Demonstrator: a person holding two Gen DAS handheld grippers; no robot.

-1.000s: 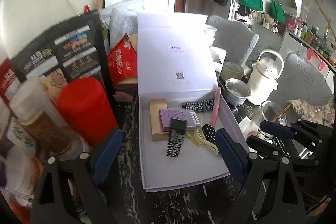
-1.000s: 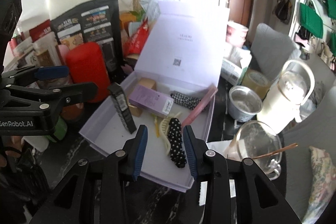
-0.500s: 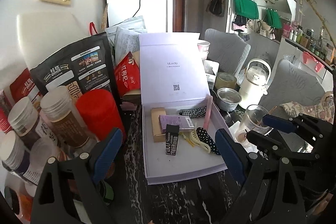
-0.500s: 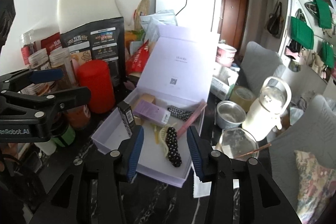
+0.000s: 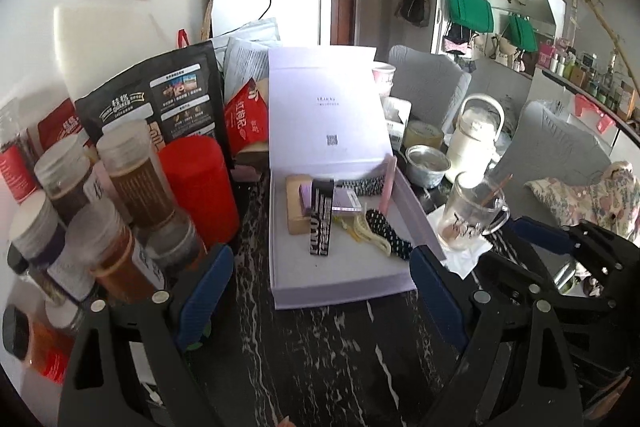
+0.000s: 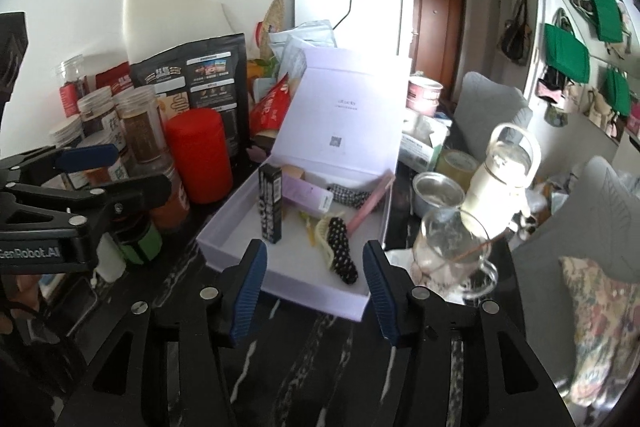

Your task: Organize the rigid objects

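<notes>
Standing upright in the box, near its left wall, the black carton looks light, stiff and tippy; take it across its flat sides. Right gripper is opening, empty; left gripper spread wide, empty.

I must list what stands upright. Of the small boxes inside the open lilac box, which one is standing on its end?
The black box with pale lettering in the lilac box. It stands on end, while the lilac carton and tan box behind it lie flat.
</notes>
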